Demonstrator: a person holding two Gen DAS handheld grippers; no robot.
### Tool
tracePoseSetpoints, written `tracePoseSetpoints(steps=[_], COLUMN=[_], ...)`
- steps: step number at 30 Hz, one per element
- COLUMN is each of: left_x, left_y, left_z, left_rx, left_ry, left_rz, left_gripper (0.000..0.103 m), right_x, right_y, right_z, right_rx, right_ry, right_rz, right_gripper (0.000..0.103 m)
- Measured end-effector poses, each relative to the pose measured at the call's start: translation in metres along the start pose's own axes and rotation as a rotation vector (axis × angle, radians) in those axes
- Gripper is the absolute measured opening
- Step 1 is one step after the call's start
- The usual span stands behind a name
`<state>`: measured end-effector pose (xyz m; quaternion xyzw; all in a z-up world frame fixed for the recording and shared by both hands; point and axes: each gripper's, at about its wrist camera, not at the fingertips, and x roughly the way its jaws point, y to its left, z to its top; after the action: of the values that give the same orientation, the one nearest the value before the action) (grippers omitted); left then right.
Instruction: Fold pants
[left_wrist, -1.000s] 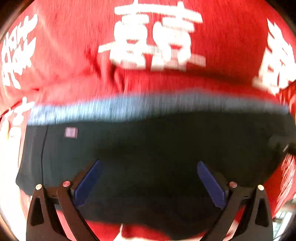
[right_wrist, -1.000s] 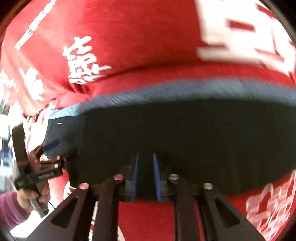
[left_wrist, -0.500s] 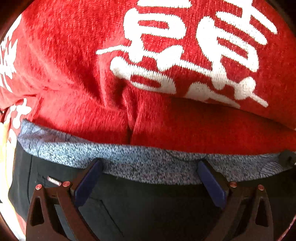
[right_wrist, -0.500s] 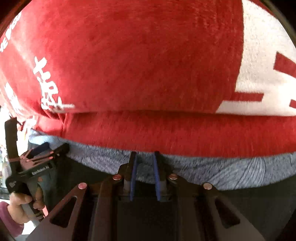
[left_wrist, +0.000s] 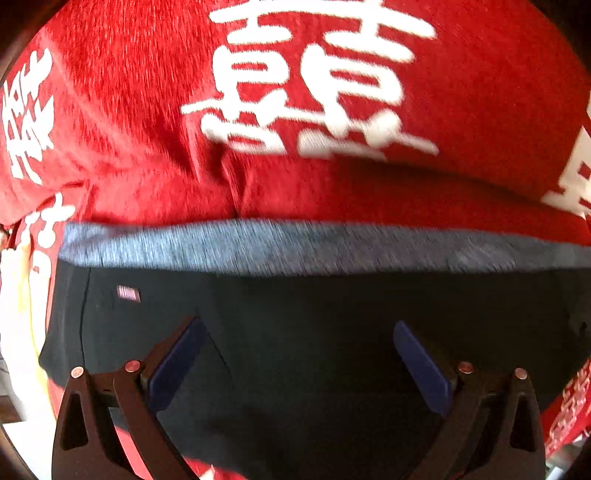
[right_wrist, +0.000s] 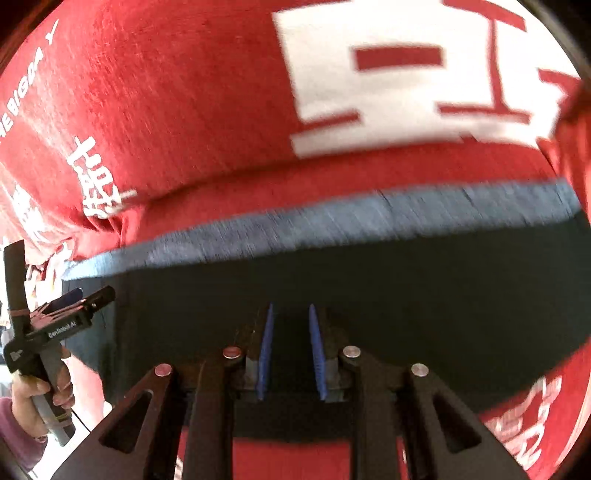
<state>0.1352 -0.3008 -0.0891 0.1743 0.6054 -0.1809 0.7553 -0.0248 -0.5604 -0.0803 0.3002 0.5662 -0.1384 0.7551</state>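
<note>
Dark folded pants with a grey-blue waistband lie on a red cloth with white characters. My left gripper is open, its blue pads spread wide just above the dark fabric. In the right wrist view the pants fill the lower half. My right gripper has its blue pads close together with a fold of dark pants fabric between them. The left gripper shows at the left edge of the right wrist view, held by a hand.
The red cloth covers the whole surface around the pants. A pale surface edge shows at far left. The person's hand and purple sleeve are at lower left of the right wrist view.
Both cameras pulled back from the waistband: half a second ago it lay at the fingertips, now it sits farther off with more dark fabric showing. The right jaws stand slightly wider apart.
</note>
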Motion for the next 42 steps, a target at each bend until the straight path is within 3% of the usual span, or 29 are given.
tracePoseSetpoints(steps=[2,3,5,17,26,42], left_x=[-0.002,-0.003,0.001,-0.018,-0.028,-0.009], left_y=[-0.007,-0.012,-0.023,-0.067,-0.129,-0.202], left_z=[-0.015,-0.02,-0.031,-0.047,-0.044,-0.047], left_rx=[0.0,0.009,0.028,0.098,0.162,0.223], left_ry=[0.027,0.036,0.041,0.053,0.053,0.093], left_rz=[-0.008,-0.011,0.0,0.02,0.013,0.012], left_gripper=[0.103,0.103,0.103,0.103,0.103,0.103], right_x=[-0.006,-0.007,-0.005,-0.047,-0.076,-0.08], right_y=[-0.012,-0.017,-0.024,-0.08,-0.142,-0.21], right_z=[-0.015,-0.02,-0.029,-0.037,-0.043,-0.063], right_rx=[0.038,0.049,0.071,0.18,0.26,0.416], right_ry=[0.016,0.023,0.029,-0.039,-0.063,-0.054], right_rz=[-0.015,-0.021,-0.026,-0.039,-0.057,-0.04], right_gripper=[0.025,0.033,0.037,0.038,0.038,0.044])
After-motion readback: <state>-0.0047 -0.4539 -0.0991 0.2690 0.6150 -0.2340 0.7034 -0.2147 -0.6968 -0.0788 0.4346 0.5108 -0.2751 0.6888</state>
